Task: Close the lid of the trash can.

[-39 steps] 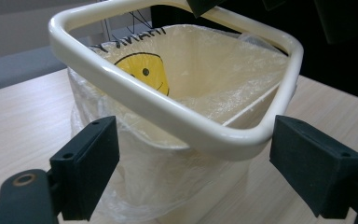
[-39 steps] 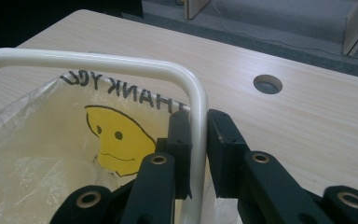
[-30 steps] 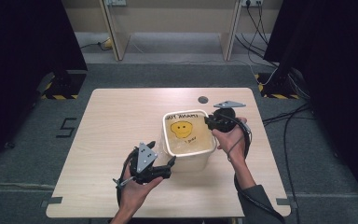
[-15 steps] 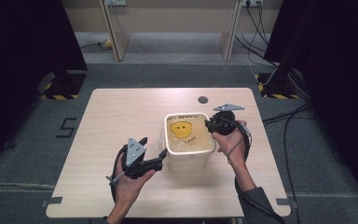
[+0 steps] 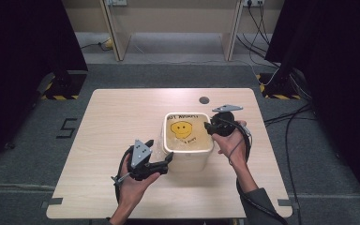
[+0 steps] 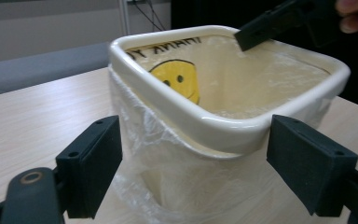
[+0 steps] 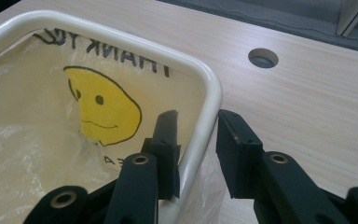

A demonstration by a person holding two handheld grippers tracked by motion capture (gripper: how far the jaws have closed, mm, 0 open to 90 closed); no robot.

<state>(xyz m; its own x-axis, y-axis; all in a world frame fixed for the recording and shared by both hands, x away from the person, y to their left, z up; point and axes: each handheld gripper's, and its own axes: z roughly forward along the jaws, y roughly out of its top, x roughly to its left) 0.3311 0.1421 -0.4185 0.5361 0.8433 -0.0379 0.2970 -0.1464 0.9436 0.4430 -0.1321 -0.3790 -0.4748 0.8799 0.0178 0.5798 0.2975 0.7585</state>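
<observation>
At surface centre, bag already lines bin; right gripper fingers straddle its 3 o'clock rim, unclosed; left gripper wide open, empty, at 7 o'clock corner.

A light wooden table with a round cable hole near its far edge stands on grey carpet. A black mark shaped like a "5" lies on the floor to the table's left, and yellow-and-black striped bases sit at both far corners. Cables trail across the floor at right; pale wooden furniture legs stand beyond.
</observation>
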